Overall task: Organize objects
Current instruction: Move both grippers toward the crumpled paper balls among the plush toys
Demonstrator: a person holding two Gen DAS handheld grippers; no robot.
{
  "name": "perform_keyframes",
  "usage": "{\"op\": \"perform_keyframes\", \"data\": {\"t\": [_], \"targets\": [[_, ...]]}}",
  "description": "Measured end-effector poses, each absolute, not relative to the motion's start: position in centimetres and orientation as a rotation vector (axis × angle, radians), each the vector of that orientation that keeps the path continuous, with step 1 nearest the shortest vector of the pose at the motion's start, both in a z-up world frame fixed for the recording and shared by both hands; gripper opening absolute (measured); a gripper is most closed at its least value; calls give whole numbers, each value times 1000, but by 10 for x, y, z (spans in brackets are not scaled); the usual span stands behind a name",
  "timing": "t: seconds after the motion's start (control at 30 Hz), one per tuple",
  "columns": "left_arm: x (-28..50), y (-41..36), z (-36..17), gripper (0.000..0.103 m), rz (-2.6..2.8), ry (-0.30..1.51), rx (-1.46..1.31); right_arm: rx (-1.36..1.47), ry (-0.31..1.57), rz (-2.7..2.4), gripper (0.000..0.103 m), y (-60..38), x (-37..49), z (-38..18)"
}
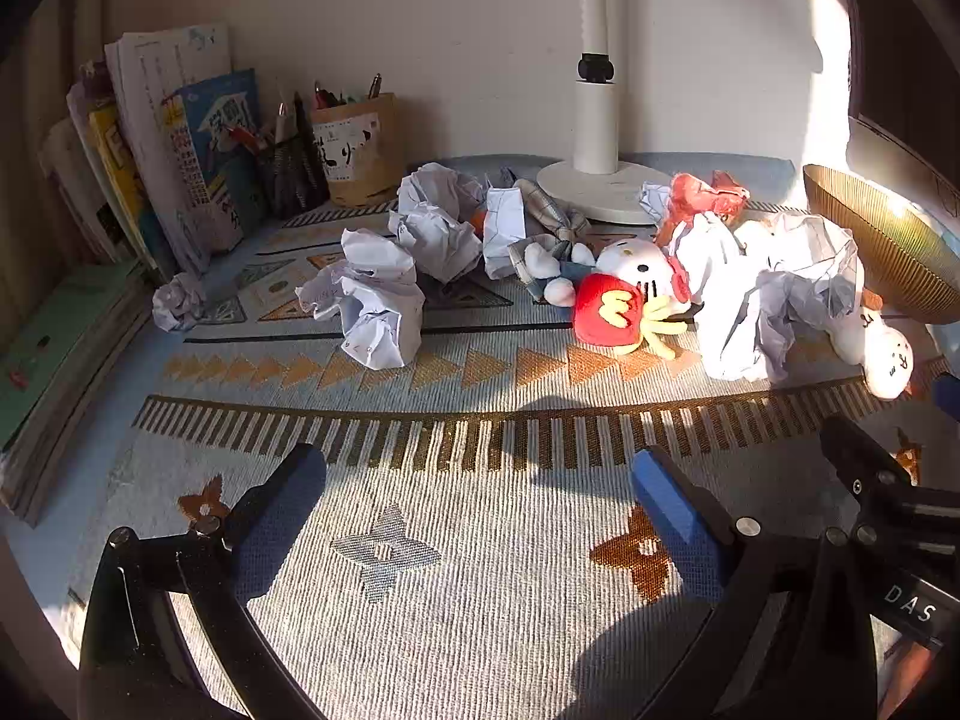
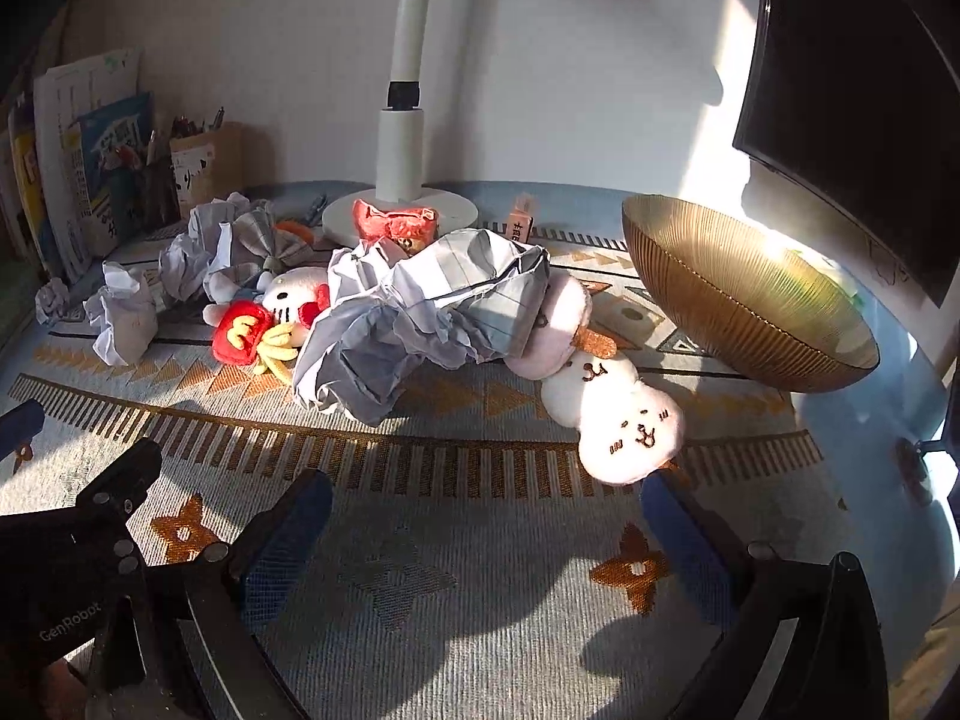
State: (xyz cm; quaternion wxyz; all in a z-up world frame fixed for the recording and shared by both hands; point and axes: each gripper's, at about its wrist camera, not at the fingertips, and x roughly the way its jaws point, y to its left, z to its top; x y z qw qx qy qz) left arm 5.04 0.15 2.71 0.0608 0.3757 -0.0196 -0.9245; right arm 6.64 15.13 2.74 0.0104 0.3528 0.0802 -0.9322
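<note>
Several crumpled paper balls (image 1: pixel 375 300) lie across the patterned mat (image 1: pixel 480 540), the largest (image 2: pixel 420 312) in the middle of the right wrist view. A white cat plush with a red pouch (image 1: pixel 624 294) lies among them; it also shows in the right wrist view (image 2: pixel 270 318). A pink-white bunny plush (image 2: pixel 624 420) lies right of the big paper. A red plush (image 2: pixel 393 222) sits by the lamp base. A gold ribbed bowl (image 2: pixel 744 306) stands at right. My left gripper (image 1: pixel 480 516) and right gripper (image 2: pixel 486 540) are open and empty, near the mat's front.
A white lamp (image 1: pixel 594 120) stands at the back centre. Books (image 1: pixel 180 168) and pen holders (image 1: pixel 354 150) line the back left wall. A dark monitor (image 2: pixel 852 90) hangs over the right side. The other gripper shows at each view's edge (image 1: pixel 870 480).
</note>
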Motion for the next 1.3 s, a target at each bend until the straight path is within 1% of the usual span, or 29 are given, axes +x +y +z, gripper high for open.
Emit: {"op": "perform_keyframes", "data": {"t": [0.17, 0.53, 0.83, 0.97, 1.17, 1.3], "targets": [[52, 0, 26, 102, -2807, -10, 1133, 1098, 262, -2922, 103, 150, 66, 28], [54, 6, 25, 102, -2803, -86, 1099, 1102, 222, -2912, 103, 154, 65, 28], [55, 2, 25, 102, -2809, -78, 1099, 1104, 218, -2913, 103, 154, 65, 29], [55, 1, 25, 102, -2808, -68, 1100, 1098, 164, -2911, 103, 160, 64, 31], [55, -5, 25, 102, -2817, -14, 1119, 1094, 41, -2895, 103, 174, 65, 32], [60, -19, 29, 102, -2817, 96, 1089, 1084, 7, -2892, 103, 177, 65, 34]]}}
